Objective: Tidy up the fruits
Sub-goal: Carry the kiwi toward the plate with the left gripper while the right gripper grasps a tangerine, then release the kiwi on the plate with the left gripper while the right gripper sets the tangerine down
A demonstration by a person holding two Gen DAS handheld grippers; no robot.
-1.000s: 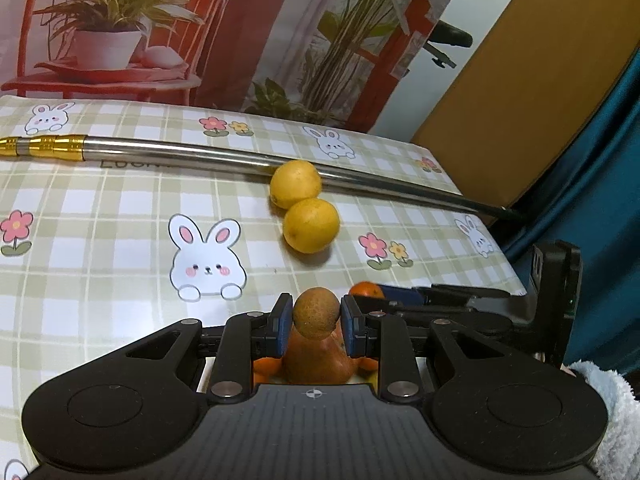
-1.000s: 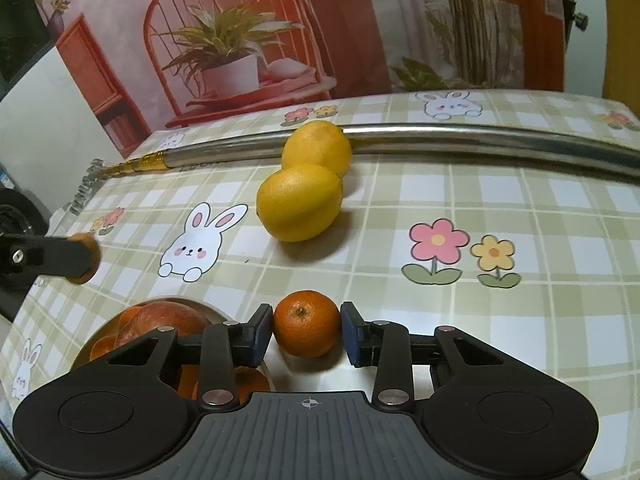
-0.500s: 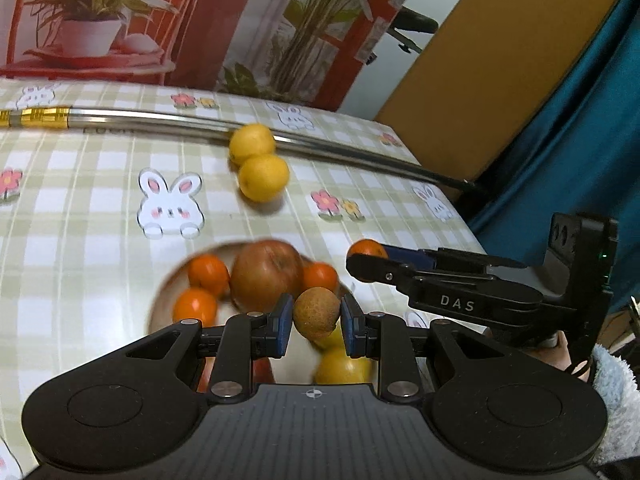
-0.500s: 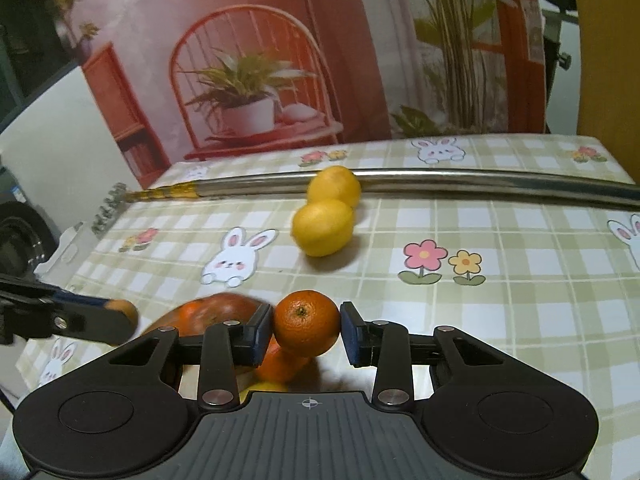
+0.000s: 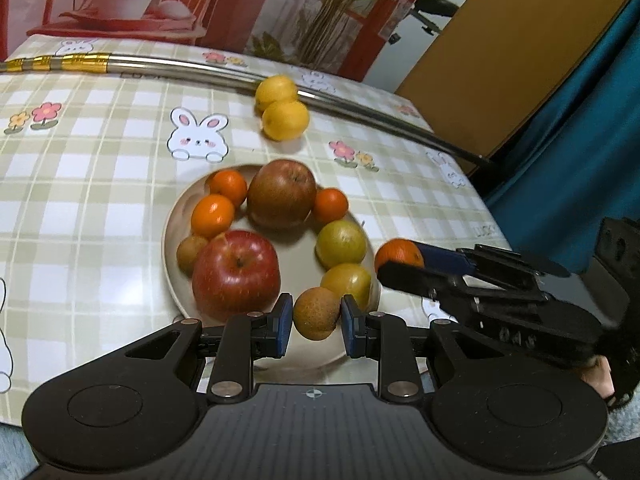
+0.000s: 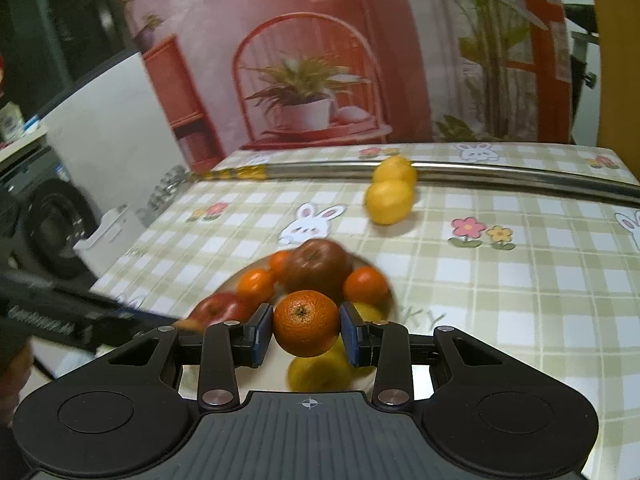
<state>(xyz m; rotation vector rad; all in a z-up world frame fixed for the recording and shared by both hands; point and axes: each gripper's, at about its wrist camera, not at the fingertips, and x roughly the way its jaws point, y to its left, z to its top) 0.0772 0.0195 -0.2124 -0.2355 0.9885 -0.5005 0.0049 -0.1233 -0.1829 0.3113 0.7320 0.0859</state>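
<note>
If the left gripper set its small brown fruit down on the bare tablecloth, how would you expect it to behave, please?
The small brown fruit looks nearly round, so it would probably roll on the flat tablecloth. Its skin looks rough and matte, likely not slippery in the left gripper. It looks small, so probably light.

A round beige plate holds apples, tangerines and greenish fruits. Two yellow lemons touch at its 12 o'clock.
</note>
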